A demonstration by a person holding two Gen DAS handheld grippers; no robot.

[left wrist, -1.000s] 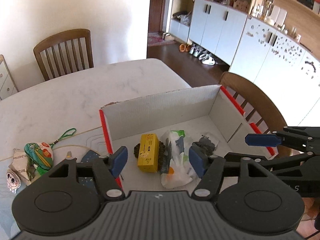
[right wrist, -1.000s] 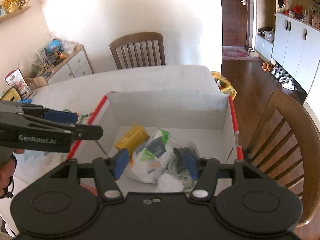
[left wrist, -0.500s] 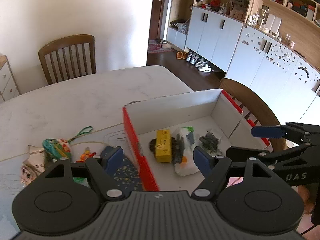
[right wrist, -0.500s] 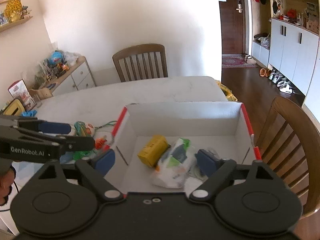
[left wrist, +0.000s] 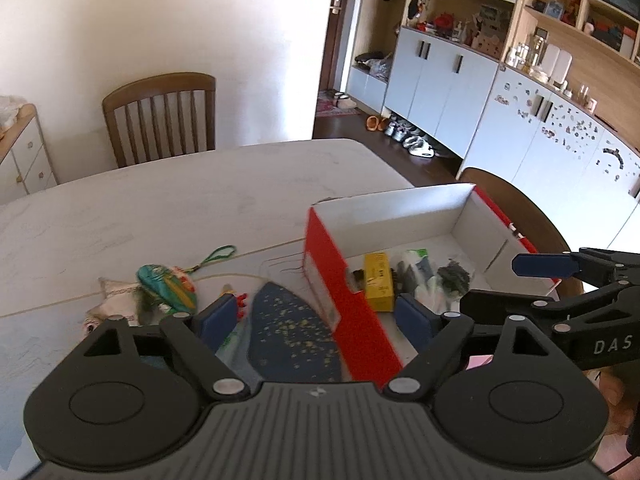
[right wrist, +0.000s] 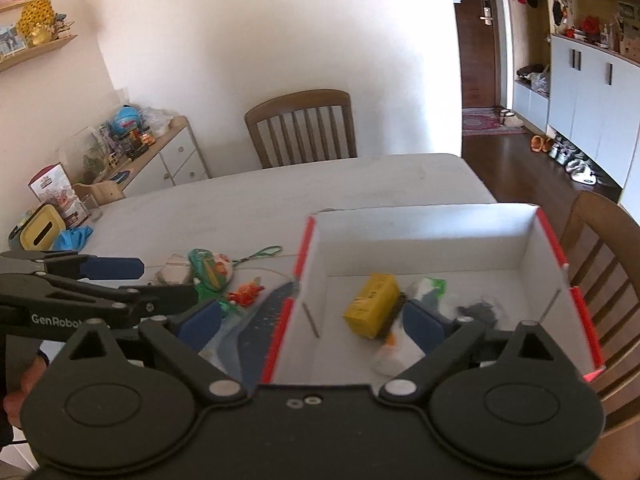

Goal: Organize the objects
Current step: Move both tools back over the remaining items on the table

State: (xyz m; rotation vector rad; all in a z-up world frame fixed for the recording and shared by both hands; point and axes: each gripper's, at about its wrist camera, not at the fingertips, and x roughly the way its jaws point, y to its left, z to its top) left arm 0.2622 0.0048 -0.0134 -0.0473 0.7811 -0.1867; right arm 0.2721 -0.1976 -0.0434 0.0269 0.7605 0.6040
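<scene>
**Left wrist view: both grippers empty, next pick lies outside the box**

Left wrist view puts our left gripper (left wrist: 316,318) nearest, its blue pads (left wrist: 218,317) spread wide. Its jaws have just been opening, and nothing is pinched: the red outer wall of the red-and-white open cardboard box (left wrist: 340,292) merely shows in the gap, untouched as far as we can tell. Our right gripper (right wrist: 312,324) is likewise spread, its jaws having just opened further, and it holds nothing; one pad sits in line with the box interior, the other with the table outside it.

We judge the step in hand to be the reach for the next loose item. To do it well we should keep the jaws wide, come down over one item only, and stay clear of the box's near wall so we do not shove it along the white marble-look table (left wrist: 168,208).

Just beyond the left pads, beside the box's left wall, lies a dark blue speckled flat piece (left wrist: 292,332). A little farther toward the table's left edge sit a small orange-red toy (right wrist: 245,294), a green-and-orange embroidered pouch with a green cord (left wrist: 168,286), and a pale patterned pouch (right wrist: 173,274) touching it.

Inside the box, near its front wall, rest a yellow carton (right wrist: 372,305), a crumpled white-and-green plastic bag (right wrist: 430,294) and a dark grey clump (right wrist: 480,311), already organized.
</scene>
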